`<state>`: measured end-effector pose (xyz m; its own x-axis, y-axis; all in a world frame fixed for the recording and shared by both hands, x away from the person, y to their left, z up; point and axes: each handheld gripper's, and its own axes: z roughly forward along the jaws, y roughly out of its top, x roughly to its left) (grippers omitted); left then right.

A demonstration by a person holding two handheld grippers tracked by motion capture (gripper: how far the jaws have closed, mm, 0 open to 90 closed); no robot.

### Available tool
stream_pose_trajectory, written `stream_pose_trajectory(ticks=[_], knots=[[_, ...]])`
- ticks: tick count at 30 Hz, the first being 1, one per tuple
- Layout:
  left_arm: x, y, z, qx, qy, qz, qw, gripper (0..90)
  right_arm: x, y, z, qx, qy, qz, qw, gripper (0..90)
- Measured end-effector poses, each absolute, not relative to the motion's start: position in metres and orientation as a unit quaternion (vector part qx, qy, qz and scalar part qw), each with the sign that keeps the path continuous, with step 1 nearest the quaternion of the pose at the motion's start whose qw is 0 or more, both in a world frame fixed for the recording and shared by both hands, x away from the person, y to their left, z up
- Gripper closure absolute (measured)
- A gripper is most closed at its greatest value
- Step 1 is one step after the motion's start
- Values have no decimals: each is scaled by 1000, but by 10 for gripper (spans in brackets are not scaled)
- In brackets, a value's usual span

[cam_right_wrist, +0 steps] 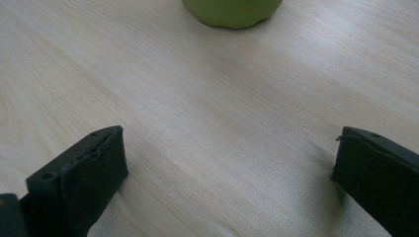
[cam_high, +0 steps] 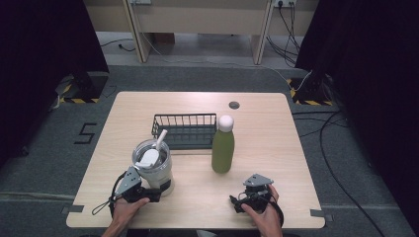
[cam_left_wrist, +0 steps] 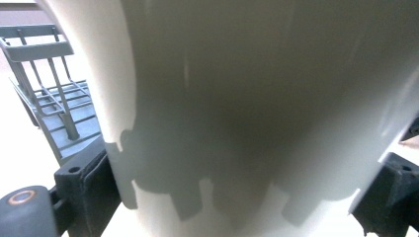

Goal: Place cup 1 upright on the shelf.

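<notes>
Left gripper view has my left gripper (cam_left_wrist: 242,197) clamped low on the white cylindrical tumbler with lid and straw (cam_left_wrist: 257,98), near the table's front-left corner. I'd lift it straight up, level, clear of the black wire basket (cam_high: 184,129). My right gripper (cam_high: 246,200) rests open, empty.

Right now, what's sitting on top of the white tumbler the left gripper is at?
A lid with a white straw standing up through it tops the white tumbler. The lid covers the inside, so its contents can't be seen.
</notes>
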<state>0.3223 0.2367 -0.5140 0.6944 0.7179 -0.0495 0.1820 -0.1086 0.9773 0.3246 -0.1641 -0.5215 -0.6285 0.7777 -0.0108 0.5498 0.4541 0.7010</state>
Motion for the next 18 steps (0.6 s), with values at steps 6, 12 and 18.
stream_pose_trajectory(ticks=[6, 12, 18], knots=[[322, 236, -515, 706, 316, 234, 588, 98, 324, -163, -522, 399, 835, 340, 166, 5], [322, 236, -515, 704, 316, 234, 591, 102, 324, -163, -522, 398, 836, 340, 166, 4], [322, 236, -514, 707, 316, 233, 588, 104, 325, -163, -522, 394, 837, 341, 167, 4]])
